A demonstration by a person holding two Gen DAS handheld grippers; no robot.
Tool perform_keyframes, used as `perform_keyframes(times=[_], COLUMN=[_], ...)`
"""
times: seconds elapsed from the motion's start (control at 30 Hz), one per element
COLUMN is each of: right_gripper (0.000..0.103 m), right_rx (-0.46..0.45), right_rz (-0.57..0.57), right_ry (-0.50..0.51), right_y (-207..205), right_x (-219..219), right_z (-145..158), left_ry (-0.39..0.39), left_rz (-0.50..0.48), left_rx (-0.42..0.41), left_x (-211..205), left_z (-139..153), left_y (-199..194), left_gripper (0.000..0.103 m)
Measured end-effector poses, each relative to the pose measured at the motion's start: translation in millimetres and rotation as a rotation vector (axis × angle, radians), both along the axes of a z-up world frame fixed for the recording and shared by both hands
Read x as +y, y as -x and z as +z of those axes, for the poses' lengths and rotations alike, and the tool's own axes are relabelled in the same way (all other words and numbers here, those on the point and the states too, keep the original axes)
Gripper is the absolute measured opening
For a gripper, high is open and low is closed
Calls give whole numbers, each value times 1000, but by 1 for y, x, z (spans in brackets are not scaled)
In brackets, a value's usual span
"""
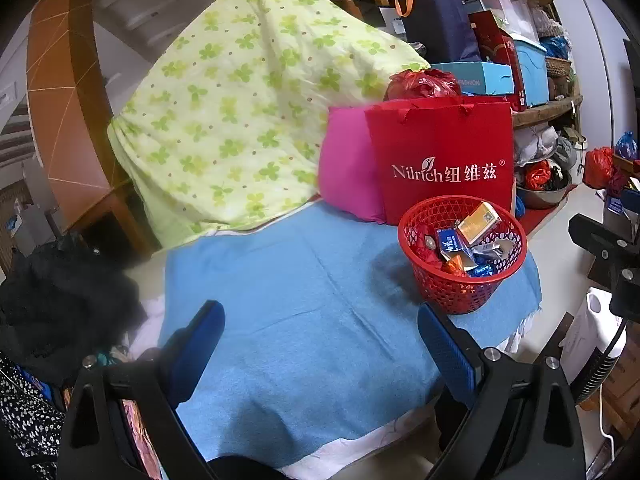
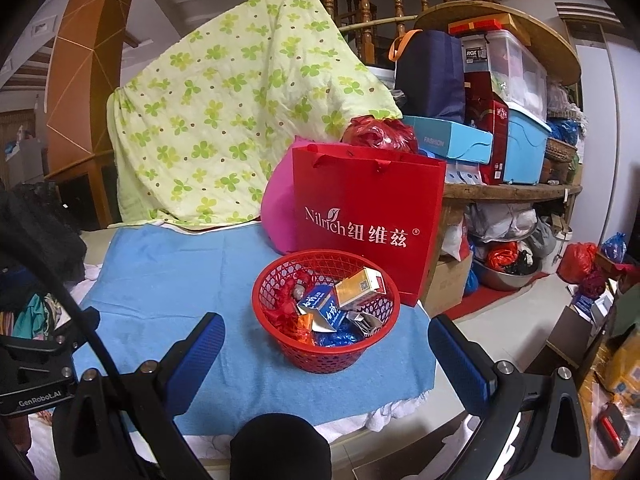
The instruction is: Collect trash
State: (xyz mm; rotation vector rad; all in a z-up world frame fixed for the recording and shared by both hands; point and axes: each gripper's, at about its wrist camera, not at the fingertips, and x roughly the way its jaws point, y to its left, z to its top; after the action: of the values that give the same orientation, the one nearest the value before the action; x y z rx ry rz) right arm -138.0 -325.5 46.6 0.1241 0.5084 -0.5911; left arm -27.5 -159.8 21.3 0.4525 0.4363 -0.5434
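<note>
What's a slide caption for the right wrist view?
Open right gripper faces a red mesh basket of wrappers and cartons on a blue towel, before a red Nilrich bag.

Cluttered home: quilt [image 2: 240,120], stair railing [image 2: 380,4]

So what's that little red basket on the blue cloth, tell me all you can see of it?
The red basket is a small round tub of what looks like plastic, its wall pierced with a lattice of holes and widening to a thick rim. It stands upright on the blue towel, just in front of the red paper bag. Inside lie crumpled wrappers in red, orange and blue foil, a flattened blue and white carton and a gold and white box leaning on the far side. Neither gripper touches it.
</note>
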Motion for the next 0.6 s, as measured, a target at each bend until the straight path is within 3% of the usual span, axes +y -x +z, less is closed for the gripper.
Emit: perform_keyframes(times=[0.6], right_gripper=[103], right_rx=[11], right_rz=[-1], right_ry=[-19], right_y=[-1], right_x=[-5], right_z=[-5], left_ry=[-23], left_rz=[-17], left_rx=[-4], left_x=[-2], left_z=[-2], left_y=[2], left_gripper=[97])
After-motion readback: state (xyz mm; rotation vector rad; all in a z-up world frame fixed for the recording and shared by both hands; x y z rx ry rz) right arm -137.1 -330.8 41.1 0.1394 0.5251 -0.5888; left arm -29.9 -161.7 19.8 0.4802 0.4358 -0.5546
